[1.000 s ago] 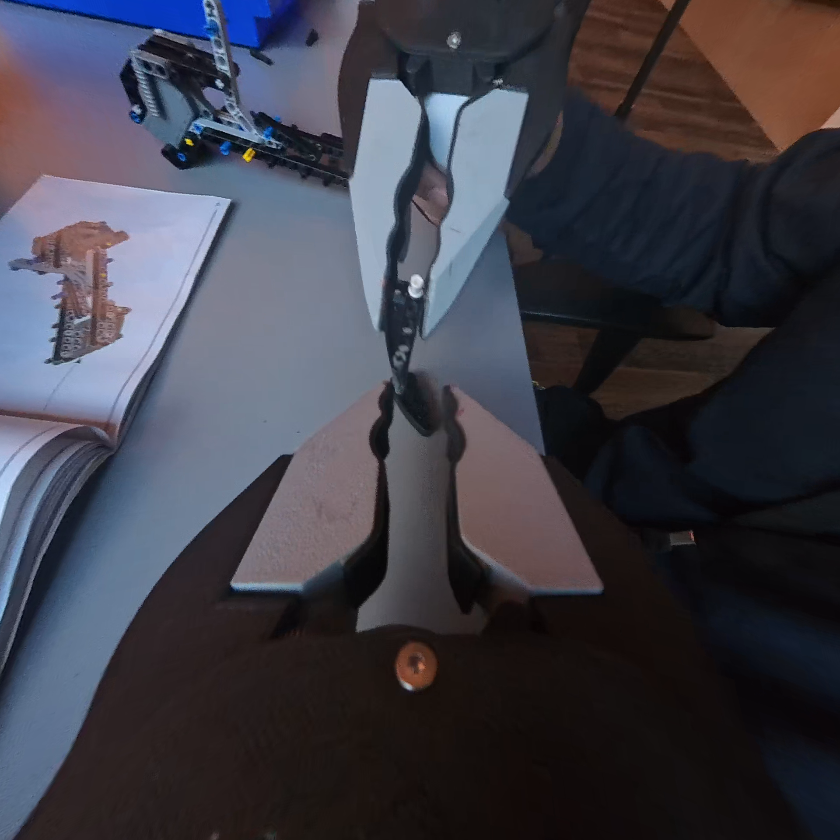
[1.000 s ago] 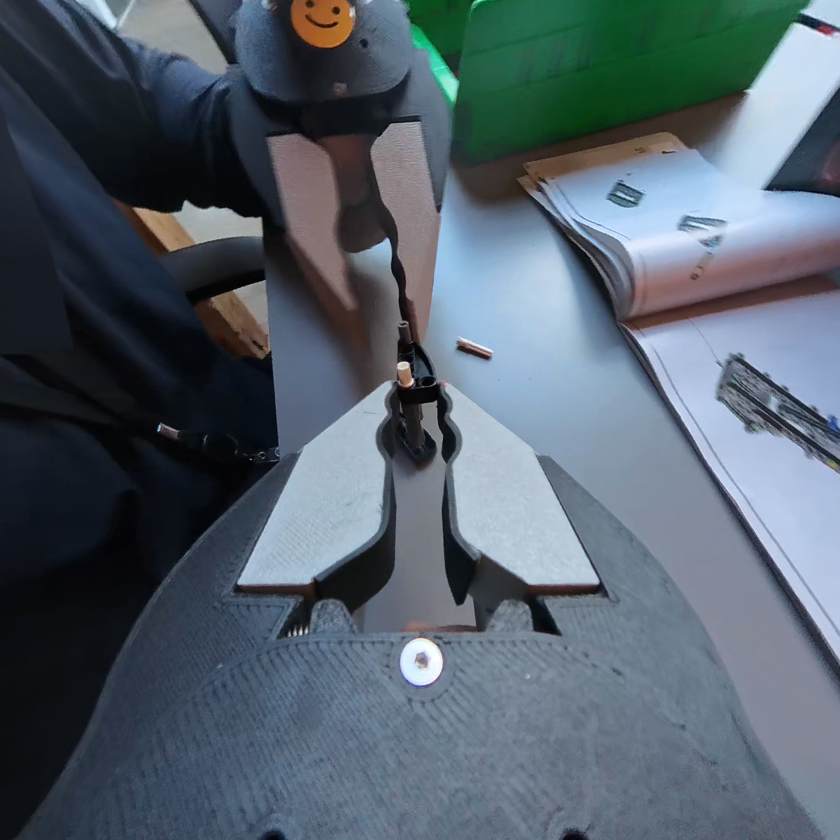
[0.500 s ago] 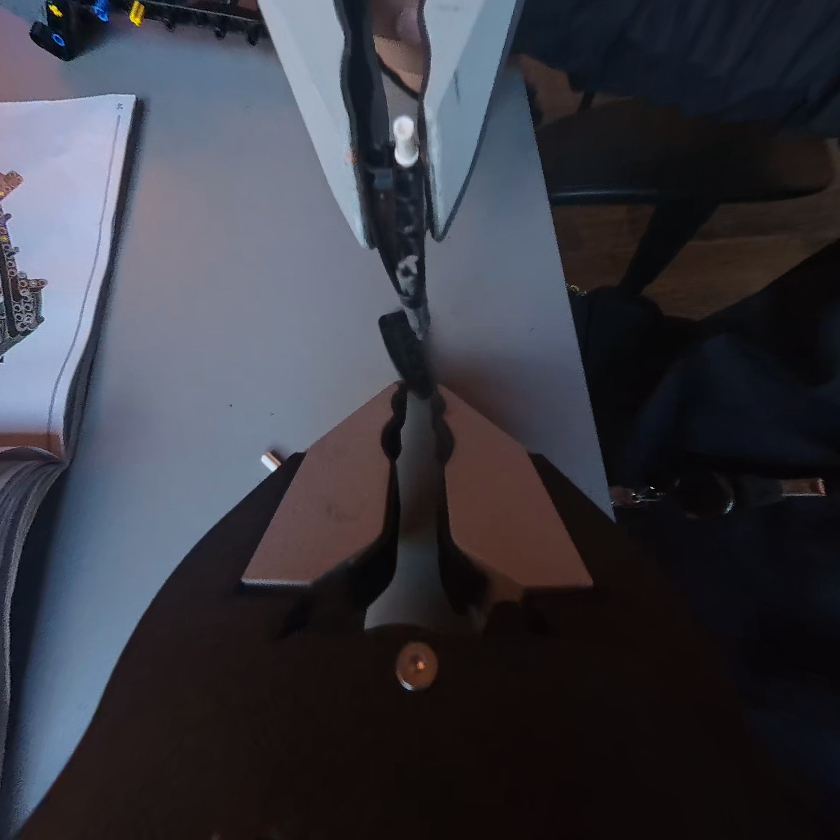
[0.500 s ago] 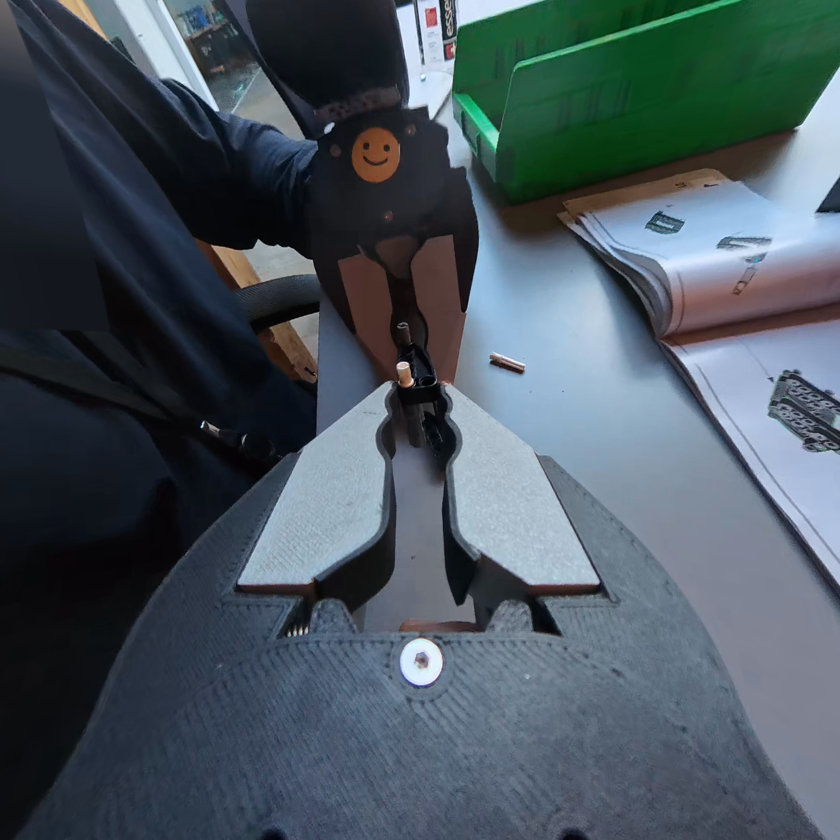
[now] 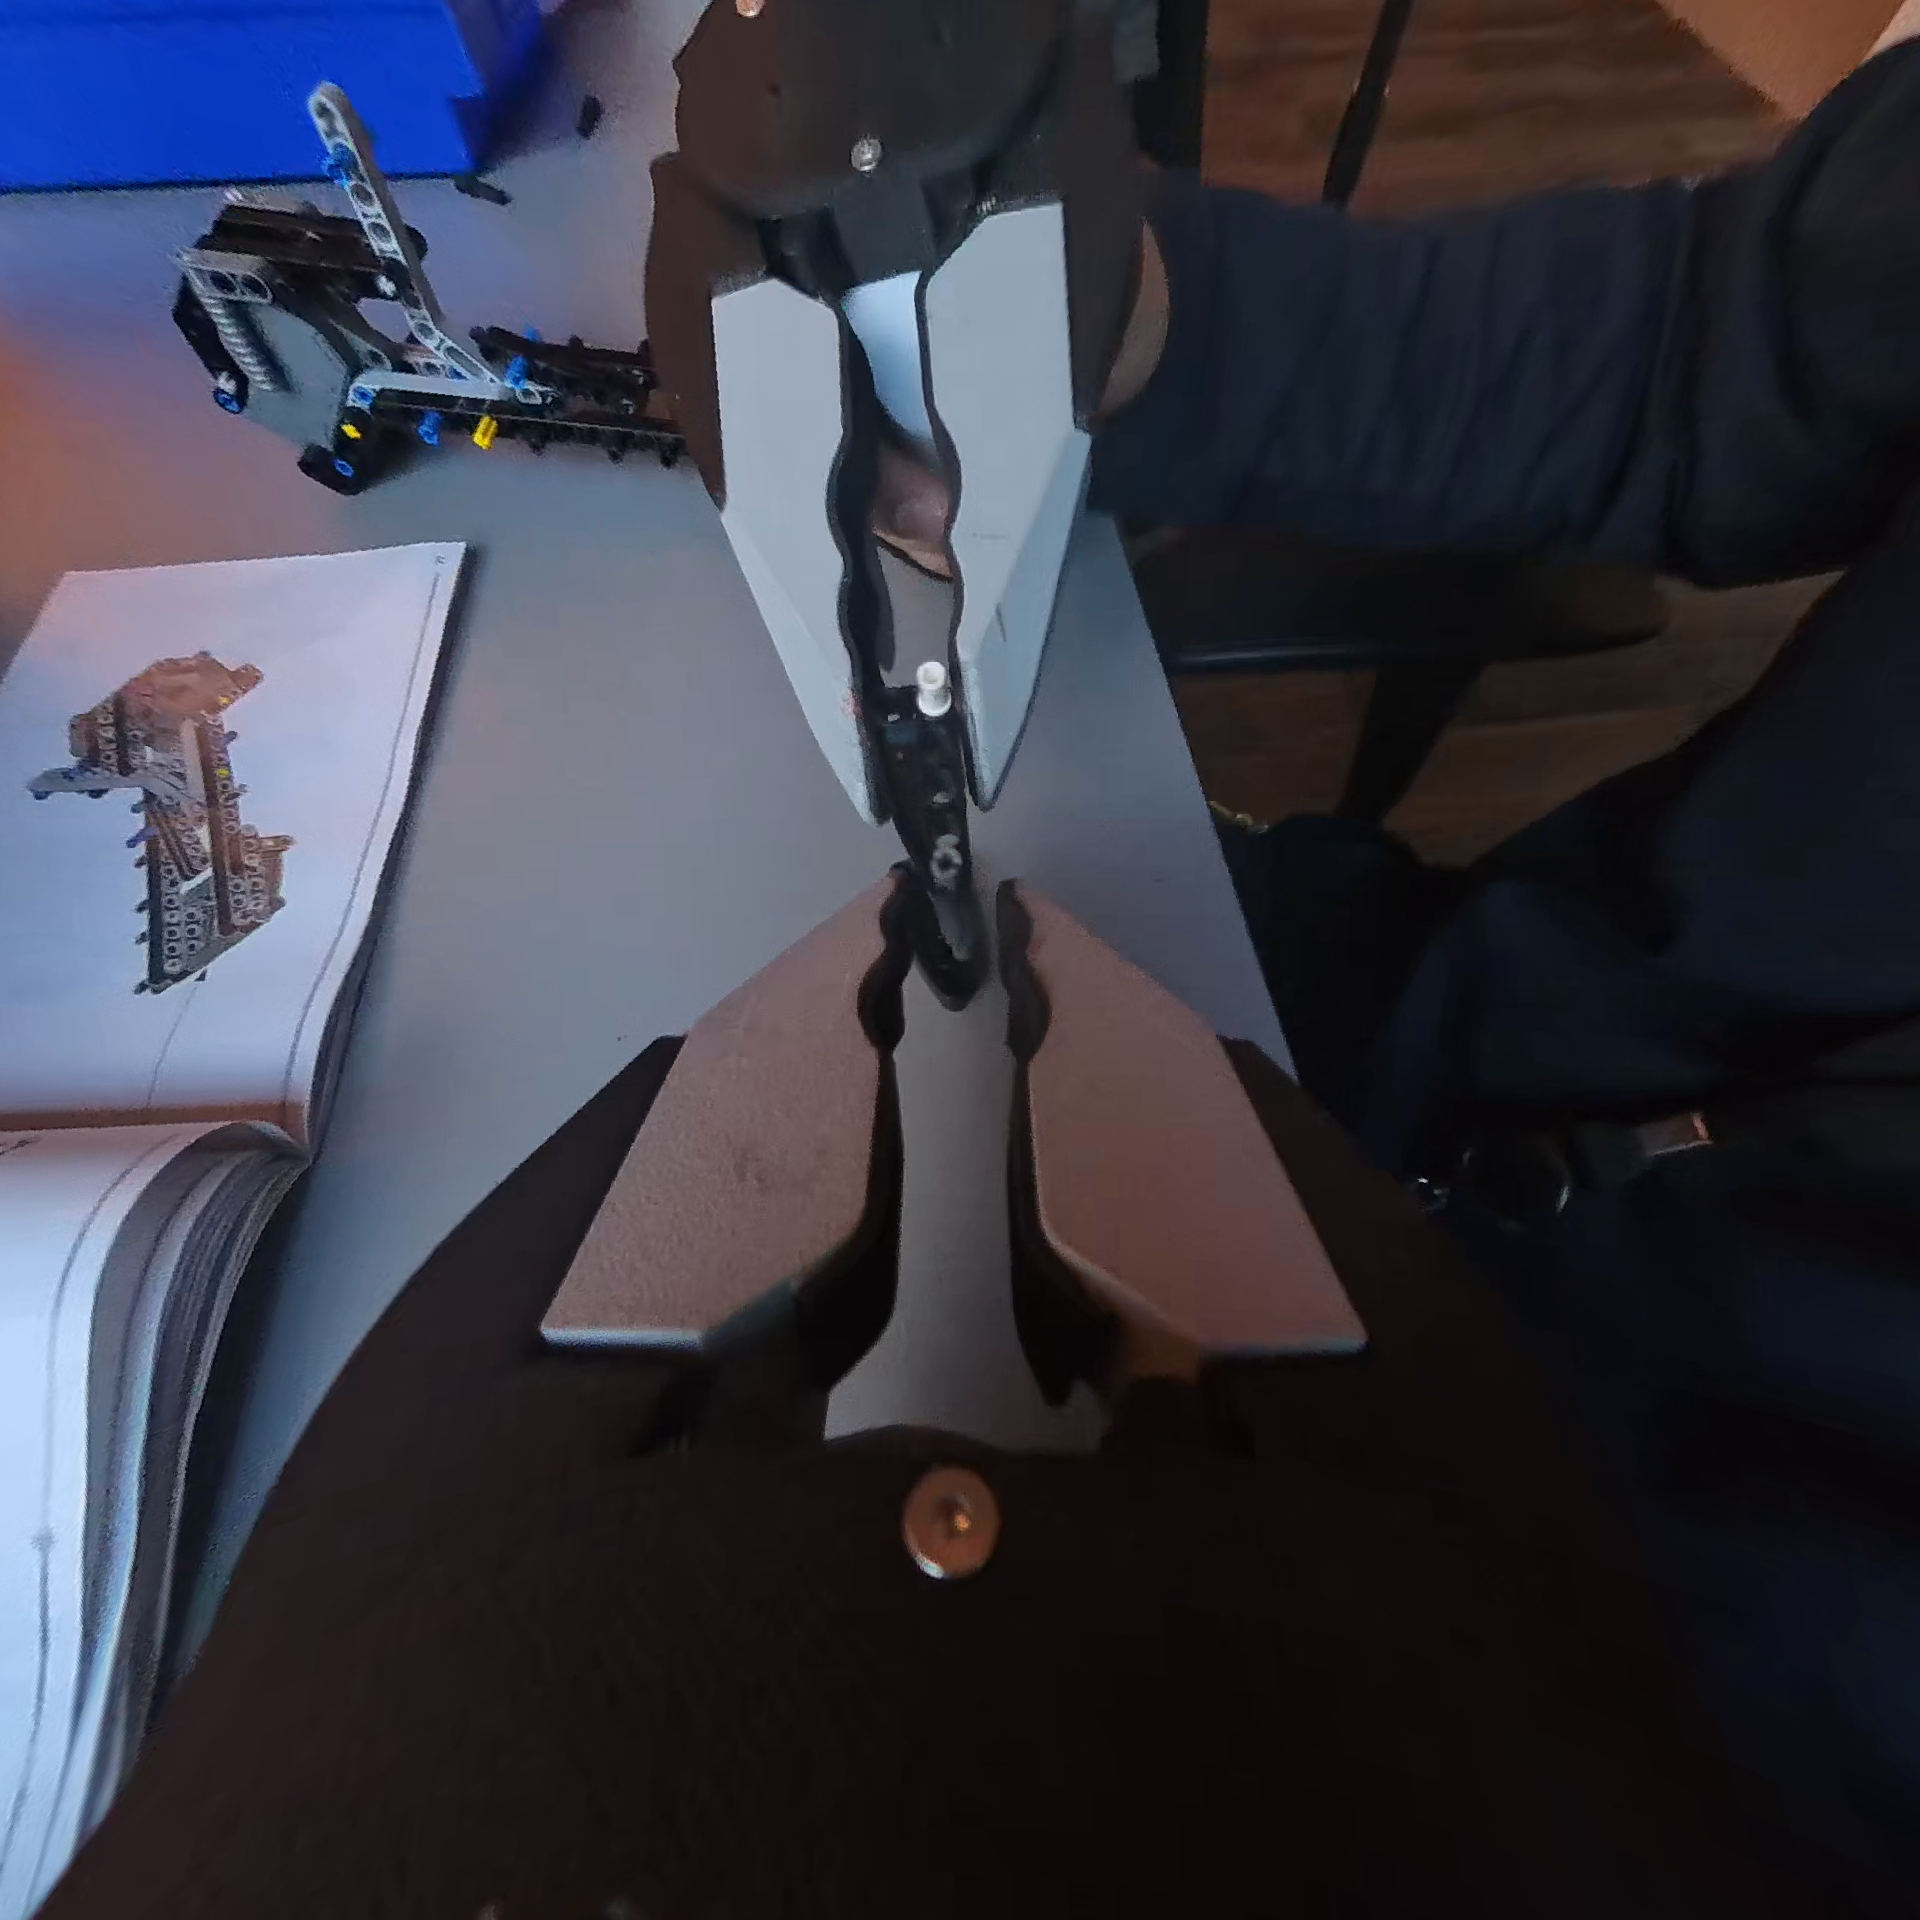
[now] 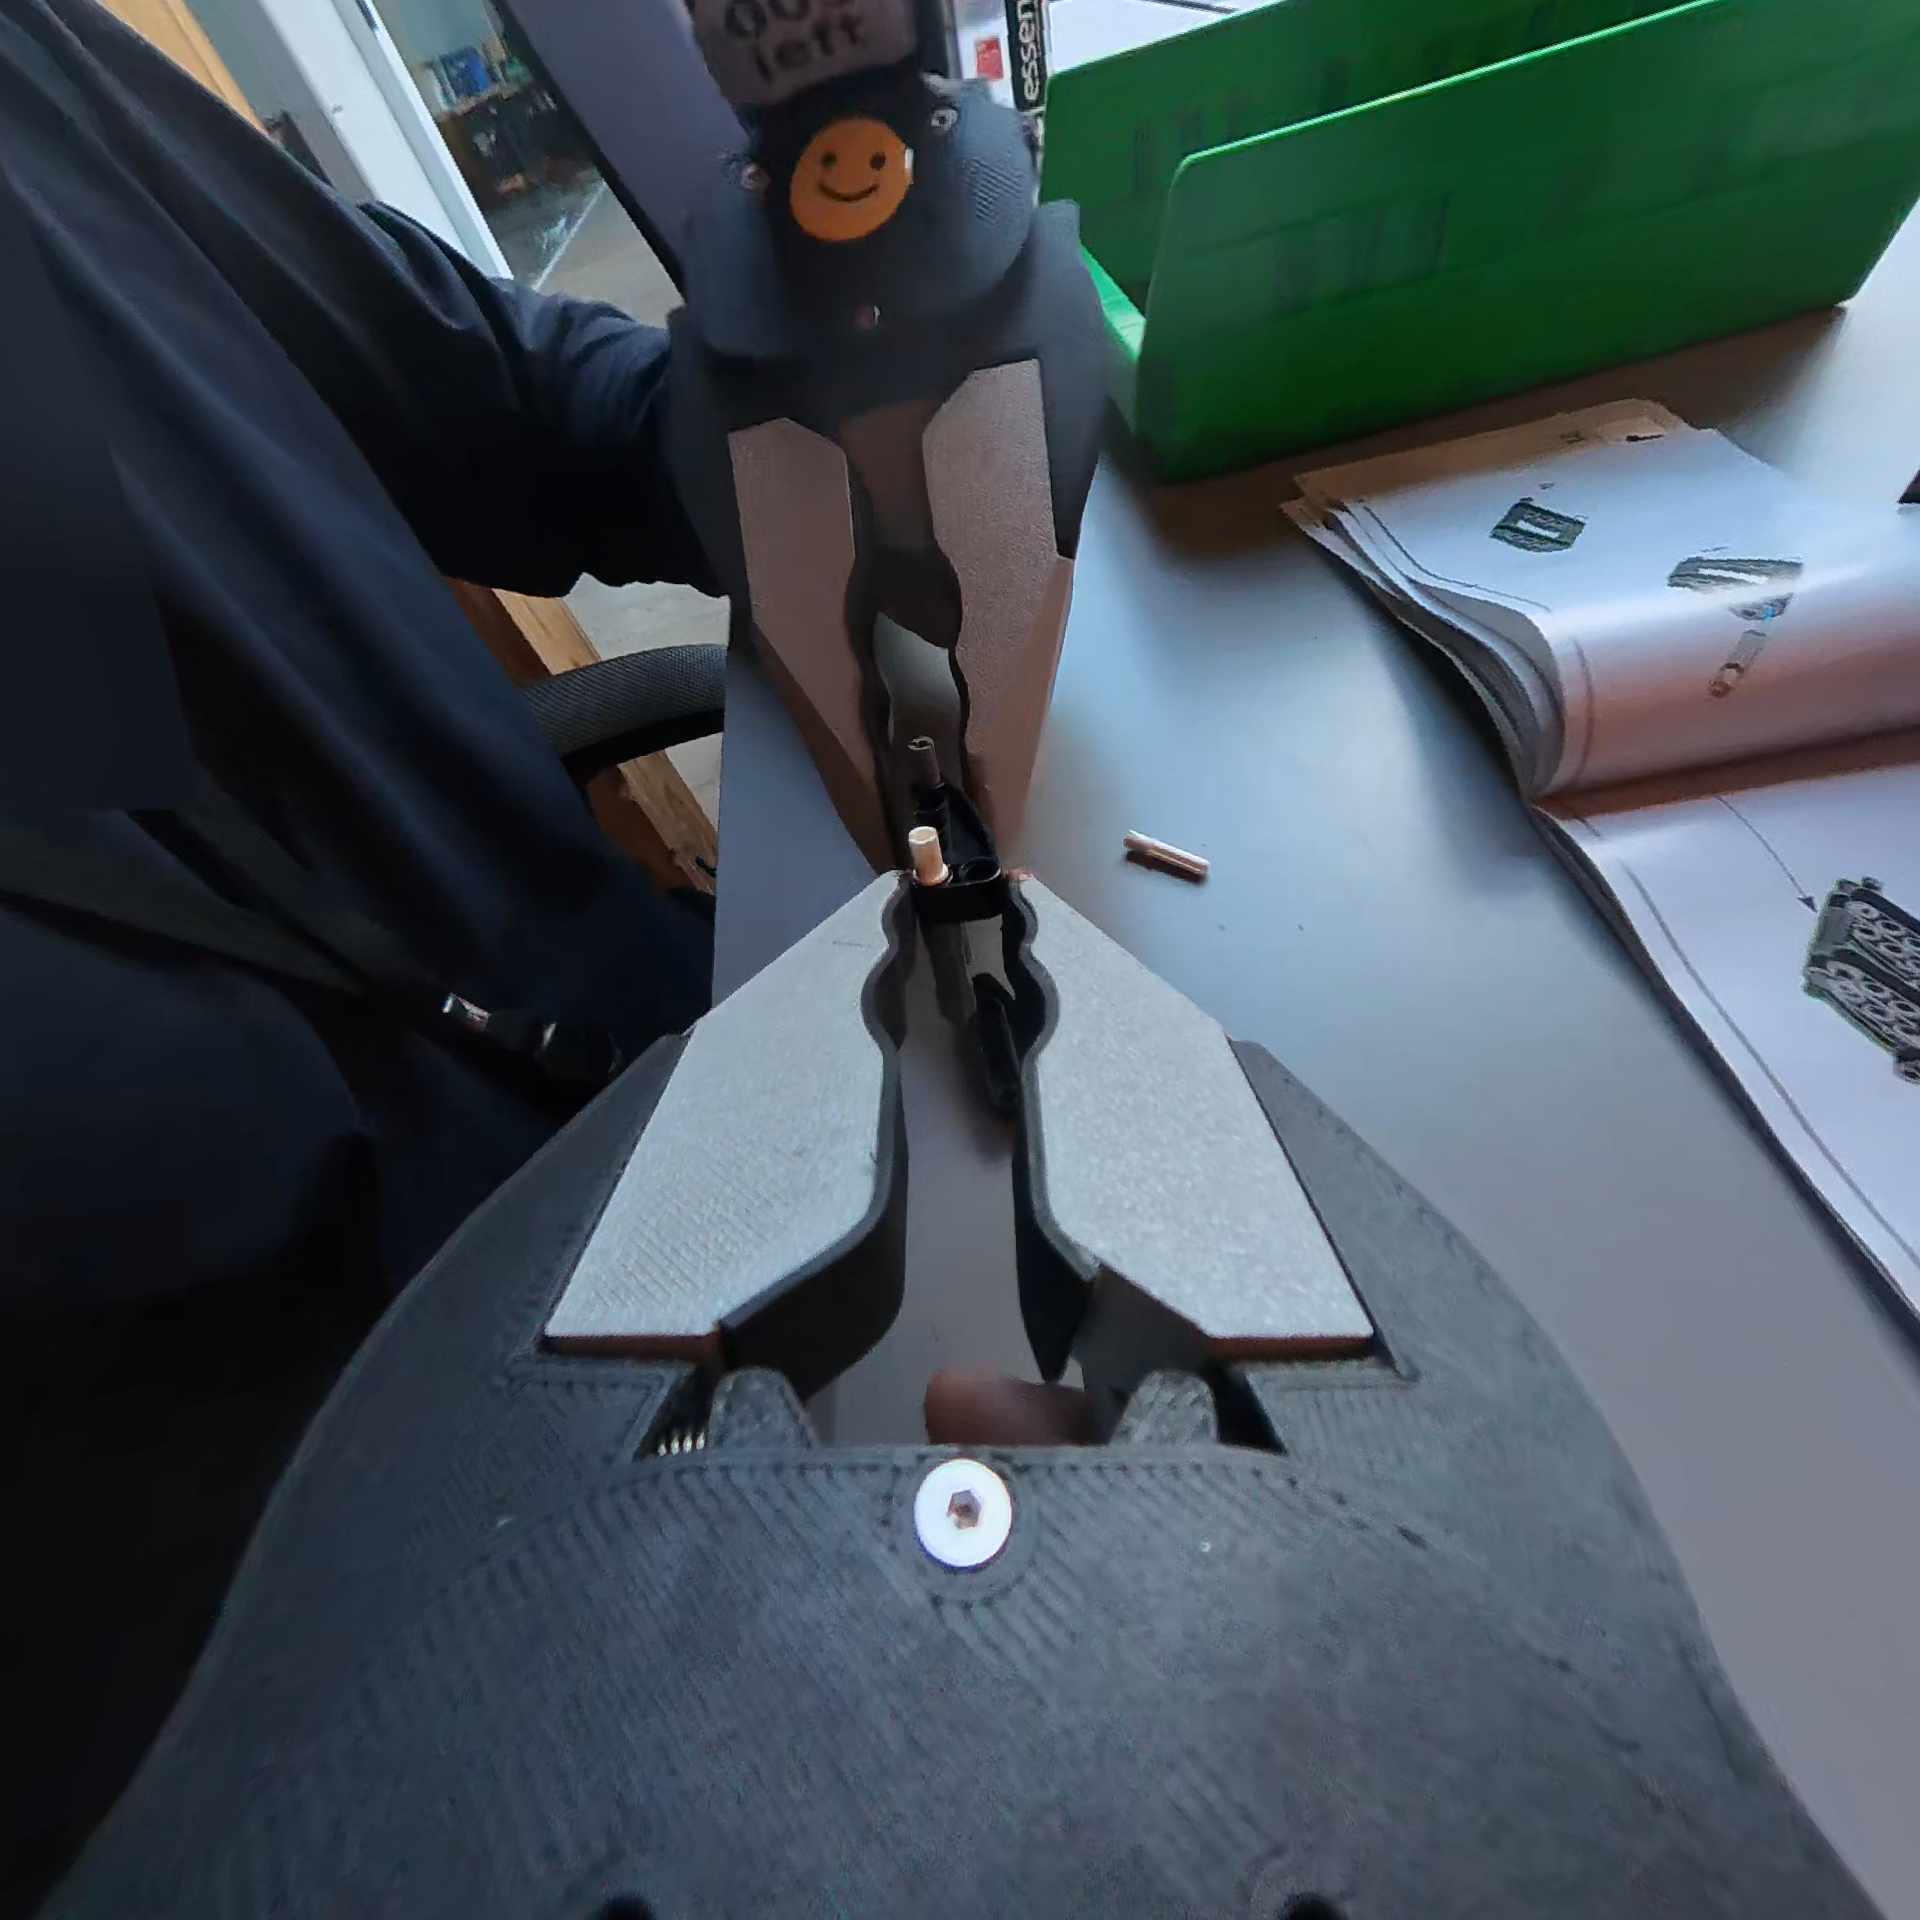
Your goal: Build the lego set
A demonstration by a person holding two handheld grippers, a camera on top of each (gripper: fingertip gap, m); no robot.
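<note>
A black lego beam (image 5: 938,831) with a pale pin (image 5: 932,688) in its upper end is held in the air between both grippers, above the grey table's (image 5: 623,675) right edge. My left gripper (image 5: 951,909) has its jaws close around the beam's near end. My right gripper (image 5: 923,795) comes in from above, shut on the far end. In the right wrist view my right gripper (image 6: 958,888) clamps the black beam (image 6: 956,899) with the pin (image 6: 925,854). The left gripper (image 6: 935,821), marked with an orange smiley, meets it tip to tip.
A partly built black and grey model (image 5: 395,343) stands at the back left, before a blue box (image 5: 239,83). An open instruction book (image 5: 208,831) lies at the left. A loose tan pin (image 6: 1166,854) lies on the table. A green bin (image 6: 1507,229) stands behind. A person's dark sleeve (image 5: 1455,364) is at the right.
Half a second ago the two grippers were drawn a little apart. Now they are tip to tip again, with the beam's end back between the left fingertips.
</note>
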